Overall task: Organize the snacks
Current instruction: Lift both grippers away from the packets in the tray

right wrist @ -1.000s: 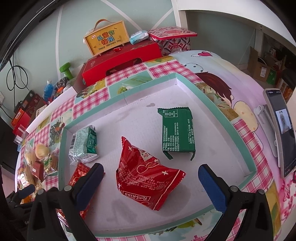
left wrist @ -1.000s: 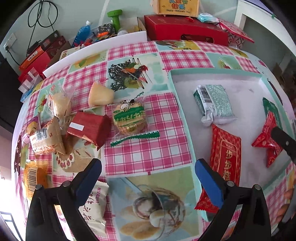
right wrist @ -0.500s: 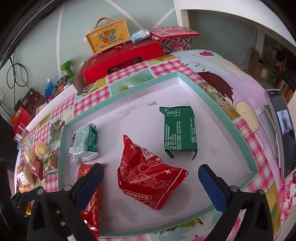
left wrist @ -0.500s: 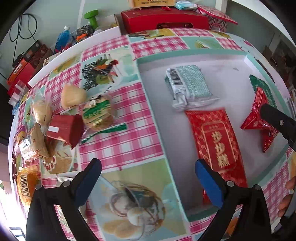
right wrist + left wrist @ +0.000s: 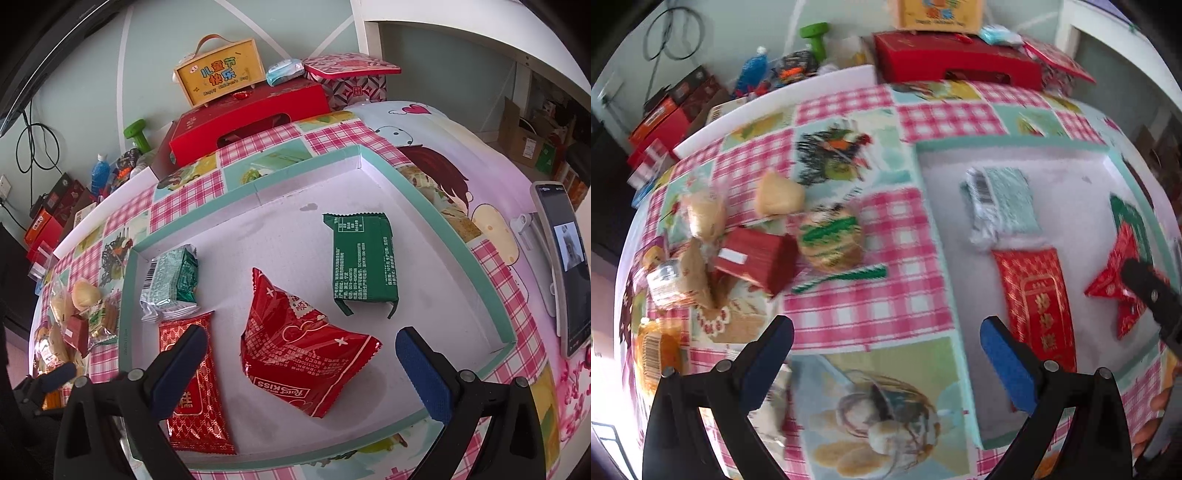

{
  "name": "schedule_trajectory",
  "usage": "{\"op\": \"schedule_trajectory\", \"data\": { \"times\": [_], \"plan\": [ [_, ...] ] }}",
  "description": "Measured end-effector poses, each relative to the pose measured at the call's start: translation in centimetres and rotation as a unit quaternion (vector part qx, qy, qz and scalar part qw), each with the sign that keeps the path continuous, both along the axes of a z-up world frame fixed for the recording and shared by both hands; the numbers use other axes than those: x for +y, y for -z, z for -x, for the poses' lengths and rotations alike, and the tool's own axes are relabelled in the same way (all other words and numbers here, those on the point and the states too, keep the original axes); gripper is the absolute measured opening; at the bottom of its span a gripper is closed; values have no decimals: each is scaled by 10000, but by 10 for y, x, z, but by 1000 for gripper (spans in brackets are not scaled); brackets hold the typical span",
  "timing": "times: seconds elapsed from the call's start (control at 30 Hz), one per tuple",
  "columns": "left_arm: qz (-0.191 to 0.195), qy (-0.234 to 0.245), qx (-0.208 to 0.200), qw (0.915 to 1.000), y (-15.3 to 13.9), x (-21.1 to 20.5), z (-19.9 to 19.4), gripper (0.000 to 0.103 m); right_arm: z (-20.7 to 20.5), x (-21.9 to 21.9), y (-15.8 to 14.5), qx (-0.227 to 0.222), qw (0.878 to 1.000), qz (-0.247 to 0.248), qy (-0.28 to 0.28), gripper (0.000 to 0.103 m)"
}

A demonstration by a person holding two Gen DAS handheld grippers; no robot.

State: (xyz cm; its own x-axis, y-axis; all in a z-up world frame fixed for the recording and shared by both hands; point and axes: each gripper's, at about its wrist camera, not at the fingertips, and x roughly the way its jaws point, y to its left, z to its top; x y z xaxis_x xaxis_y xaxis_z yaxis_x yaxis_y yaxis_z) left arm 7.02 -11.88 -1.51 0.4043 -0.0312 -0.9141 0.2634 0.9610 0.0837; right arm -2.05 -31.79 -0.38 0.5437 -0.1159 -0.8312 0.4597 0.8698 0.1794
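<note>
A white tray with a teal rim (image 5: 424, 184) holds a puffy red bag (image 5: 306, 347), a dark green packet (image 5: 364, 258), a pale green packet (image 5: 171, 280) and a flat red packet (image 5: 192, 387). My right gripper (image 5: 301, 362) hangs open just above the red bag, touching nothing. My left gripper (image 5: 886, 354) is open and empty over the tablecloth, left of the tray rim (image 5: 964, 354). Ahead of it lie loose snacks: a round cookie with a green band (image 5: 831, 240), a red box (image 5: 757, 258) and a yellow pastry (image 5: 777, 195).
Red gift boxes (image 5: 251, 114) and a yellow case (image 5: 221, 74) stand at the table's far edge. A phone on a stand (image 5: 565, 266) is right of the tray. More wrapped snacks (image 5: 676, 280) crowd the table's left edge. A hand (image 5: 1160, 402) shows at the right.
The left gripper swung right toward the tray, then back left; its view is now motion-blurred. The right gripper has barely moved. Both stayed open.
</note>
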Motion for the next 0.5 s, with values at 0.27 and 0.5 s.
{"op": "schedule_trajectory", "data": {
  "times": [0.27, 0.5],
  "plan": [
    [110, -787, -209, 9966, -15, 65, -20, 101, -7, 26, -7, -105, 9993, 104, -348, 103],
    [82, -1174, -153, 9929, -13, 109, -20, 101, -16, 60, -13, -200, 9972, 167, -701, 103]
  ]
}}
